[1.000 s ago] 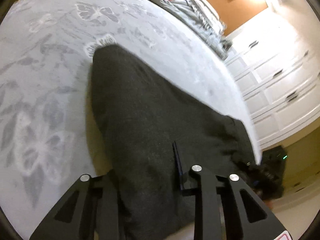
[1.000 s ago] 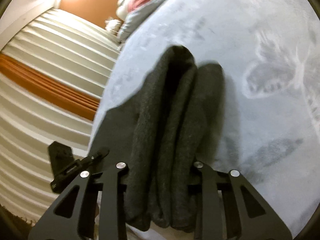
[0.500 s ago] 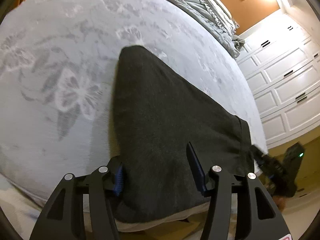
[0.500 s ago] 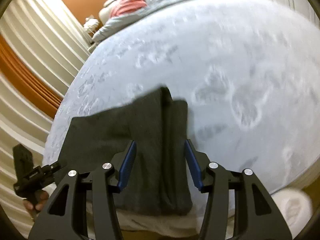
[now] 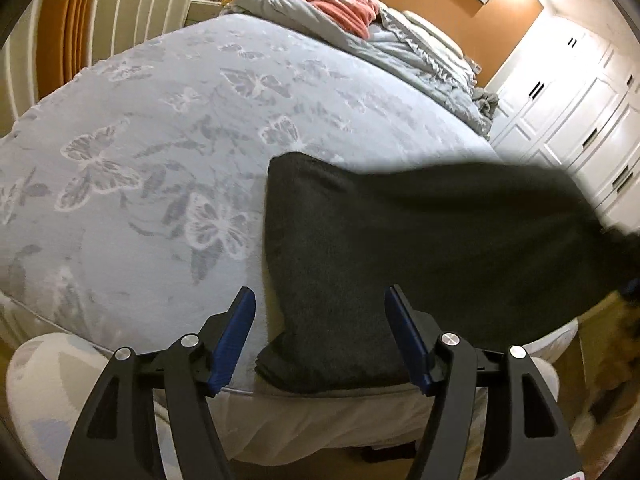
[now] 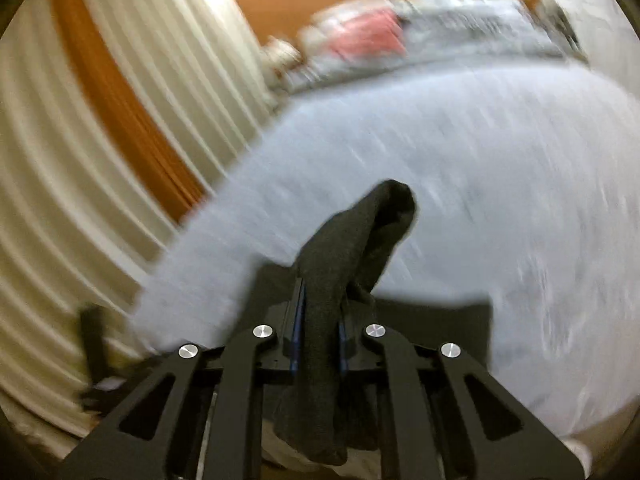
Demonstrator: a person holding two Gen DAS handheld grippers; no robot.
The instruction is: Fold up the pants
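Observation:
Dark grey pants (image 5: 400,240) lie folded along the near edge of the bed (image 5: 160,140). In the left wrist view their right end rises off the bedspread, blurred. My left gripper (image 5: 320,292) hovers over the left end of the pants, its jaws opening. The blue pads (image 5: 236,336) stand clear of the cloth. In the right wrist view my right gripper (image 6: 320,304) is closing, and its jaws pinch a bunched end of the pants (image 6: 360,232). That end sticks up past the fingertips, and the view is motion-blurred.
The bedspread is pale grey with butterfly patterns. A grey duvet (image 5: 400,40) and a pink blanket (image 5: 340,0) lie at the head. White wardrobe doors (image 5: 580,112) stand to the right, cream and orange curtains (image 6: 100,120) to the left. The bed's edge runs just under the grippers.
My left gripper let go of the pants, widened and drew back. My right gripper opened briefly, then closed on the pants' end and lifted it, rolling as it rose.

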